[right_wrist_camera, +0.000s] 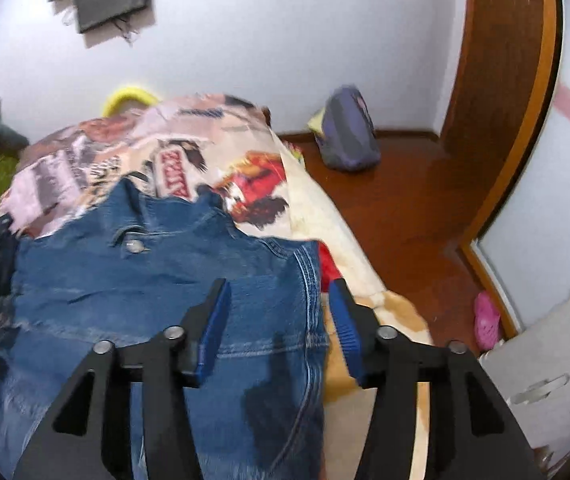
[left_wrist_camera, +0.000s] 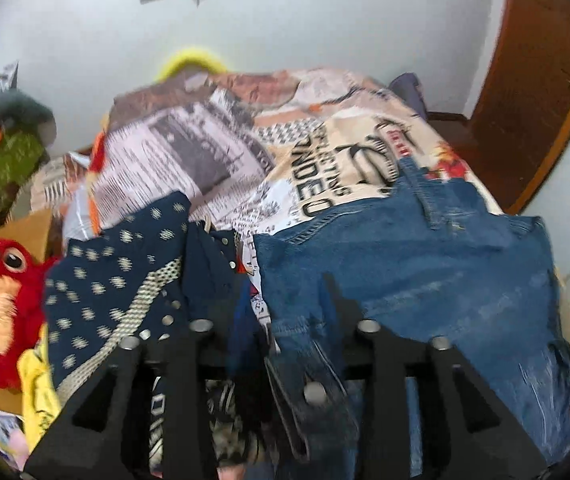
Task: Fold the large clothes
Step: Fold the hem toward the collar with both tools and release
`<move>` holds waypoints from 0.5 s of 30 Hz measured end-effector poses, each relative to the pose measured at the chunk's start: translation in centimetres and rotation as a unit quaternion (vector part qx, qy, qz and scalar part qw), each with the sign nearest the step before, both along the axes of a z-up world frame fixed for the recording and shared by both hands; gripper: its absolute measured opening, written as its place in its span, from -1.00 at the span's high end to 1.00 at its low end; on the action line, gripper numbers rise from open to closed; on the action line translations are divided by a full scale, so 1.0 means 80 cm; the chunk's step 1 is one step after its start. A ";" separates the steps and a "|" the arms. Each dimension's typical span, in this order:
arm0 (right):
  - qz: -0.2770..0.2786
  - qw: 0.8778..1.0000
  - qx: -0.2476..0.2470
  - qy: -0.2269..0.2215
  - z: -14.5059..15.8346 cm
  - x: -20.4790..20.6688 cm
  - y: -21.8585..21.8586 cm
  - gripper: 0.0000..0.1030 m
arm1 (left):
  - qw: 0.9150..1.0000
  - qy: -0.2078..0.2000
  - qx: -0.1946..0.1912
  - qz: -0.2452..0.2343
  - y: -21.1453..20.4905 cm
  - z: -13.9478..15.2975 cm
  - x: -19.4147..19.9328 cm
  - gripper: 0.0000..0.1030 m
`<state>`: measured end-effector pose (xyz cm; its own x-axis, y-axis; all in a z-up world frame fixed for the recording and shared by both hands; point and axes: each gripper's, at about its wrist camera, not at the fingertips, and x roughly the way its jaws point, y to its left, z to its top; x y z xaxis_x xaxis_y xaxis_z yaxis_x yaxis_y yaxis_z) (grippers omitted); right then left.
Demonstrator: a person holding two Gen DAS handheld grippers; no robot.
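Denim jeans (right_wrist_camera: 157, 292) lay spread on a bed's printed blanket (right_wrist_camera: 189, 152), beside a navy patterned garment (left_wrist_camera: 125, 280). The right gripper (right_wrist_camera: 279, 320) hovered over the jeans' right edge, jaws apart, gripping nothing. The left gripper (left_wrist_camera: 281, 320) looked released too, though blur hid its fingertips; a denim flap lay between them.

wrist views angled down, sharing jeans (left_wrist_camera: 425, 272)
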<state>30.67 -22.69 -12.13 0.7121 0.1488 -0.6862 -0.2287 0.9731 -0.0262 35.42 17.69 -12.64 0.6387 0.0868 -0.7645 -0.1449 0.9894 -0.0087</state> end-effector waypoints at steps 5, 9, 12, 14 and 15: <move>0.019 0.999 -0.024 -0.033 0.030 -0.061 0.004 -0.36 | 0.999 -0.028 0.021 -0.019 -0.020 0.032 -0.068 0.07; 0.030 0.998 -0.023 -0.041 0.037 -0.105 0.002 -0.42 | 0.999 -0.025 0.014 -0.024 -0.023 0.034 -0.116 -0.25; 0.030 0.999 -0.019 -0.032 0.030 -0.129 -0.001 -0.48 | 1.000 -0.005 0.003 -0.025 -0.024 0.021 -0.153 -0.54; 0.031 0.999 -0.016 -0.024 0.022 -0.142 -0.003 -0.50 | 1.000 0.004 -0.010 -0.028 -0.023 0.010 -0.175 -0.56; 0.032 0.999 -0.013 -0.017 0.016 -0.146 -0.004 -0.50 | 0.999 0.013 -0.016 -0.029 -0.022 0.002 -0.186 -0.56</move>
